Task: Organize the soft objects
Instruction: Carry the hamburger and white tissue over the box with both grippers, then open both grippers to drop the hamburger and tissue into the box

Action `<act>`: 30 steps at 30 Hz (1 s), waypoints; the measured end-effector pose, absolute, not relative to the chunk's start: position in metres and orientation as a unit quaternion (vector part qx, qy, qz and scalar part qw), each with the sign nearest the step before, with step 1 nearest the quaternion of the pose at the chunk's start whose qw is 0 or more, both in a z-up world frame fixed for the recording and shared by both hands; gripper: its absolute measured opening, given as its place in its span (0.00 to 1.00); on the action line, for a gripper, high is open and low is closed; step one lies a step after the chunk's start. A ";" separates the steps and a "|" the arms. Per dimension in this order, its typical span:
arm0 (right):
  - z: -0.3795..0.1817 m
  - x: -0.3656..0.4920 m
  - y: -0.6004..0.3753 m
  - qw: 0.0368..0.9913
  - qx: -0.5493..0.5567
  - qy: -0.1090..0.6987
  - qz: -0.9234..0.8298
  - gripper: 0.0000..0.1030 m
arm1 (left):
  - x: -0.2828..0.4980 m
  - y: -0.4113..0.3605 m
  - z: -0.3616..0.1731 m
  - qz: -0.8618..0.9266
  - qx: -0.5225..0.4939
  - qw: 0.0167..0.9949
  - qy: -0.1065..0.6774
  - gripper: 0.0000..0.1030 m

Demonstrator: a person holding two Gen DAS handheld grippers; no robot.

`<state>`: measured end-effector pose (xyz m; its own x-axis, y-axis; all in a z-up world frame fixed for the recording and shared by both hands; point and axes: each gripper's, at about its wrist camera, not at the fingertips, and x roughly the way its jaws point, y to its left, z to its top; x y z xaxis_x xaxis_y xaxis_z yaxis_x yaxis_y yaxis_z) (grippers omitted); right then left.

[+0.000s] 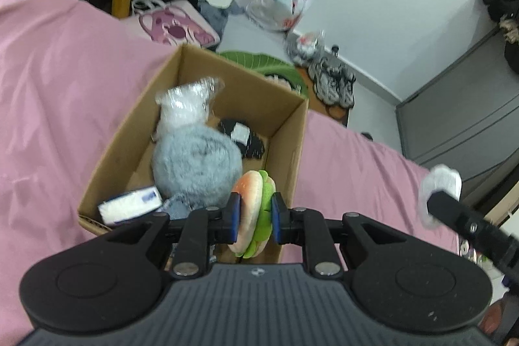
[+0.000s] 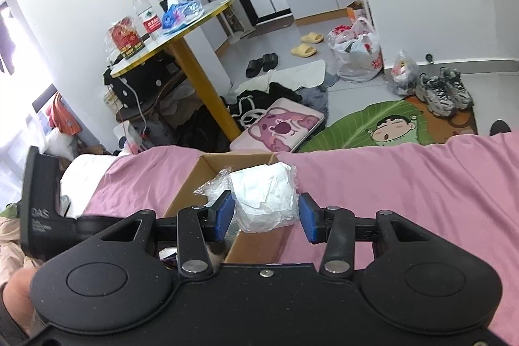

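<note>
A cardboard box (image 1: 287, 125) stands open on the pink bedsheet (image 1: 65, 86). Inside lie a grey fluffy plush (image 1: 198, 164), a plastic-wrapped white bundle (image 1: 185, 106), a black item with a white label (image 1: 243, 135) and a white tissue pack (image 1: 129, 205). My left gripper (image 1: 256, 218) is shut on a burger plush (image 1: 249, 193), held on edge over the box's near right corner. My right gripper (image 2: 266, 218) is shut on a crumpled white soft wad (image 2: 264, 200) above the box rim (image 2: 194, 180). In the left wrist view that wad (image 1: 441, 184) hangs to the right of the box.
Beyond the bed, the floor holds a green leaf rug (image 2: 373, 125), grey sneakers (image 2: 444, 93), plastic bags (image 2: 356, 54), a pink bear case (image 2: 282, 125), dark clothes and slippers. A round table on a yellow leg (image 2: 201, 80) stands at the left.
</note>
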<state>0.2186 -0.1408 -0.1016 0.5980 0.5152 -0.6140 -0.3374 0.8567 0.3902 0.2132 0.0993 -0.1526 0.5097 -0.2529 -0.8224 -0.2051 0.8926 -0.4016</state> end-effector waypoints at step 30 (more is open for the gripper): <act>-0.123 0.269 -0.068 0.865 0.091 0.413 0.269 0.49 | 0.230 0.149 -0.158 0.046 -0.289 0.835 0.466 0.48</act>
